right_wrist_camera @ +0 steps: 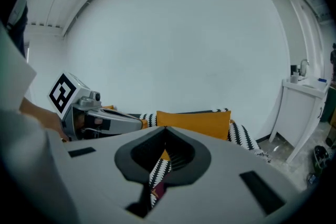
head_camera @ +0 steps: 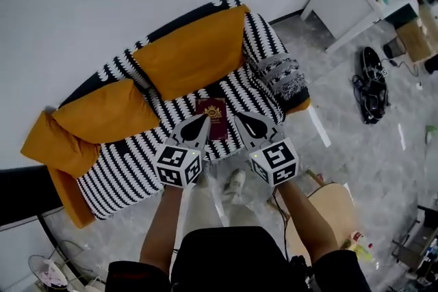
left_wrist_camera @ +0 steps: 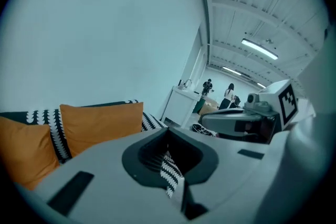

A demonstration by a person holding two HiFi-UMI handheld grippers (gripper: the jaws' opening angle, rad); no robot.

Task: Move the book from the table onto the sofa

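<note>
Grippers first: left hand-held gripper (head_camera: 200, 122) is clenched, jaws together, nothing between them, just striped fabric showing through the thin slit in its own view. Right hand-held gripper (head_camera: 245, 120) is the same, clenched and empty, touching nothing. Both hang side by side over the front of the sofa (head_camera: 130, 167), tips aimed toward its seat. Book (head_camera: 212, 117) lies flat on the striped seat, maroon cover with gold emblem facing up, between the two tips in the head view and clear of both. Only the head view shows the whole book. The right gripper view gives just a maroon sliver through the jaw slit, and the left gripper view shows none of it. Left gripper view alone shows two people (left_wrist_camera: 229, 94) standing far off past a white counter (left_wrist_camera: 181, 105), plus ceiling lights (left_wrist_camera: 260, 49) overhead. It also catches the right hand-held gripper from the side. Right gripper view catches the left one with its marker cube (right_wrist_camera: 64, 93), and the white counter at its right edge. Counts: two hand-held grippers, one book, one sofa, three orange cushions (head_camera: 191, 55) in the head view, two distant people.
</note>
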